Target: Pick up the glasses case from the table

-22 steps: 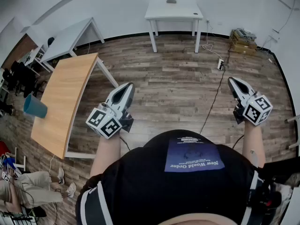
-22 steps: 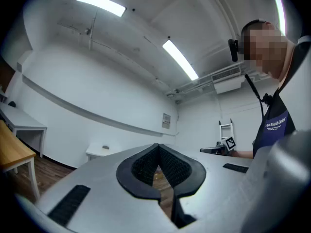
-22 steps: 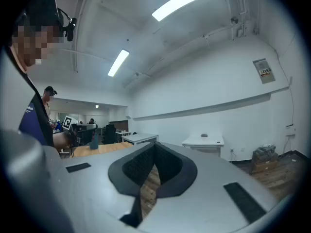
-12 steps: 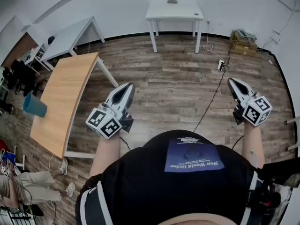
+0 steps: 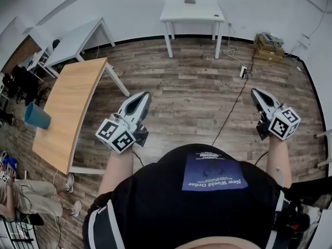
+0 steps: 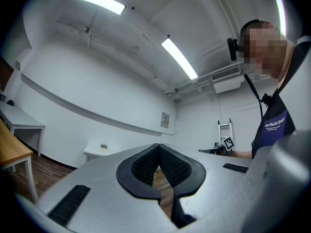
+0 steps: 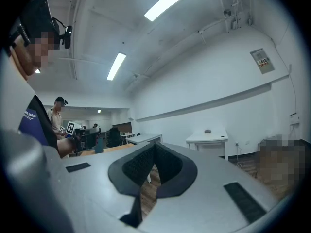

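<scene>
A small grey oval thing, maybe the glasses case (image 5: 190, 1), lies on the white table (image 5: 207, 14) by the far wall. It also shows as a small lump in the left gripper view (image 6: 103, 146) and the right gripper view (image 7: 208, 130). My left gripper (image 5: 142, 95) hangs at waist height over the wooden floor, shut and holding nothing; in its own view the jaw tips (image 6: 158, 148) meet. My right gripper (image 5: 255, 92) is off to the right, also shut and empty, pads closed (image 7: 154, 146). Both are far from the white table.
A wooden table (image 5: 67, 113) with a teal cup (image 5: 37, 116) stands at the left, with more white tables (image 5: 78, 40) behind it. A power strip (image 5: 242, 71) and its cable cross the floor. Boxes (image 5: 268, 43) sit at the back right. A seated person (image 5: 21, 206) is at the lower left.
Both grippers have stayed where they were. The seated person at the lower left has shifted slightly.
</scene>
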`<state>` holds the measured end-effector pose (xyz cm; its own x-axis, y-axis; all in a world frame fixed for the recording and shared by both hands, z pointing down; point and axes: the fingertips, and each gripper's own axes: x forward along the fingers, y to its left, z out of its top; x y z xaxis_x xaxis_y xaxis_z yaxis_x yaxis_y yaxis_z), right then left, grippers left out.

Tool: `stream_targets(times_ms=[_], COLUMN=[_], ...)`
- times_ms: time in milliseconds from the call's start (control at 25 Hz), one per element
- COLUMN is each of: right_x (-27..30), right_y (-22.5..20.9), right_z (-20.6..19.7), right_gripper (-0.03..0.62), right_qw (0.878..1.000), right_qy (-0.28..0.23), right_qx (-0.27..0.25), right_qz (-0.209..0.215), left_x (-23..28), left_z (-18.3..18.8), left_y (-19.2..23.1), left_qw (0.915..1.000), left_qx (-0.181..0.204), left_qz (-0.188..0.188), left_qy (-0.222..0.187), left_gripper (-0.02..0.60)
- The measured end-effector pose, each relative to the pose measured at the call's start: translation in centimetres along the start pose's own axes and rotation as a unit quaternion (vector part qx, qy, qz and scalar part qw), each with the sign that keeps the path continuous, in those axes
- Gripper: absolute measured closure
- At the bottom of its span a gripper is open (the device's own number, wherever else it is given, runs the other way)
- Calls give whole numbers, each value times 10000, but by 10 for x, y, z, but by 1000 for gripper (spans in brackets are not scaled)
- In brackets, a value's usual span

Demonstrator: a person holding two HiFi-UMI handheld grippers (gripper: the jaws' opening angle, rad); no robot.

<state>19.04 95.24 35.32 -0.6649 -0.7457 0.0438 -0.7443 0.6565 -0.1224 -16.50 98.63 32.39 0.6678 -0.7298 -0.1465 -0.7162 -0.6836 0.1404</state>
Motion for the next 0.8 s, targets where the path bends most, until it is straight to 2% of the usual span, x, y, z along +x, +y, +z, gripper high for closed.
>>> stream_targets(times_ms=[440,800], right_x=[-50,-84], right_y=[-38,-77], right_z=[11,7], right_gripper=[594,594], right_qw=[9997,9984], right_qy=[45,176], right_qx=[-129,-279], right_qz=[209,461], left_x=[47,90], left_z=[-8,-36], left_y=[-61,-119], left_qw=[10000,9998], left_qx=[60,36], left_qz=[26,75], left_qy=[28,152], left_gripper=[584,584])
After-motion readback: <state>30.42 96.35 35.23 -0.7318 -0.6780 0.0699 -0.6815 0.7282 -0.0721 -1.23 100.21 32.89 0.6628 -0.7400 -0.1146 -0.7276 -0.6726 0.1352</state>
